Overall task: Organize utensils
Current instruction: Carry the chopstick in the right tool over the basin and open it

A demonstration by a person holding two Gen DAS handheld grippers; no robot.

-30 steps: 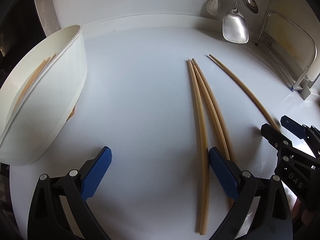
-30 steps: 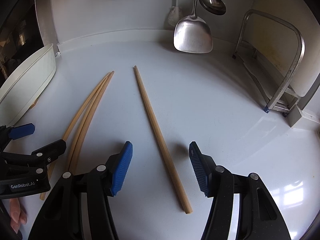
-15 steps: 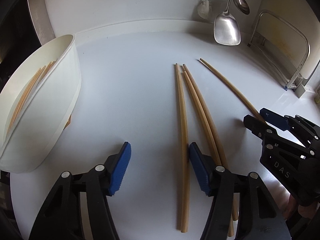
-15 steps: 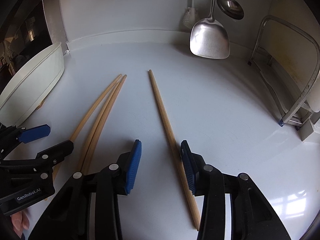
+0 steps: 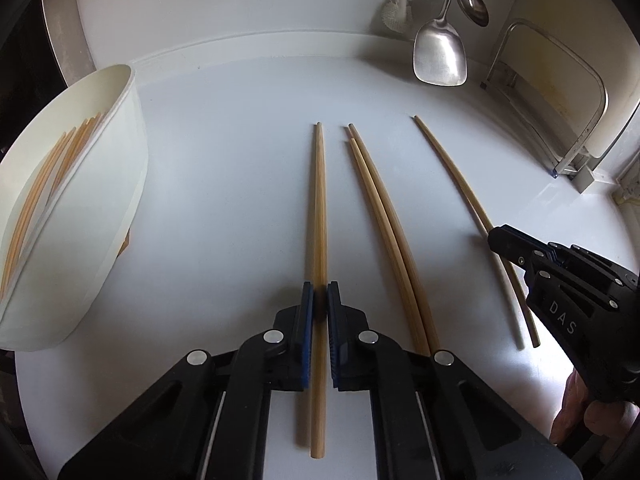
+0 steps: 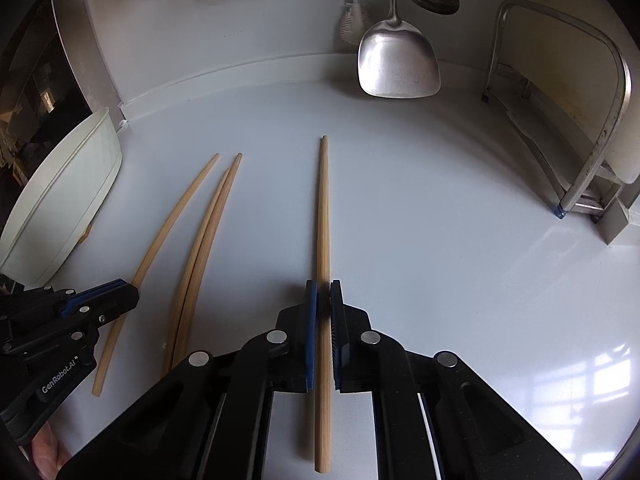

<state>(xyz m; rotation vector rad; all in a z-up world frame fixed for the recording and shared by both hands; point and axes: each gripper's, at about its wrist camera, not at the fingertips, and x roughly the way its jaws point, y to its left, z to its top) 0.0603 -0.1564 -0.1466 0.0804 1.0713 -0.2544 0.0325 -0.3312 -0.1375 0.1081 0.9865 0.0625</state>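
My left claw (image 5: 319,312) is pinched tight on one chopstick (image 5: 319,216), which lies on the white table (image 5: 224,184) beside the white bin (image 5: 92,216). My right claw (image 6: 323,312) is clamped on the rightmost chopstick (image 6: 323,216). Between them two chopsticks (image 5: 384,216) lie touching. The chopsticks (image 5: 44,184) inside the bin are partly hidden by its wall.
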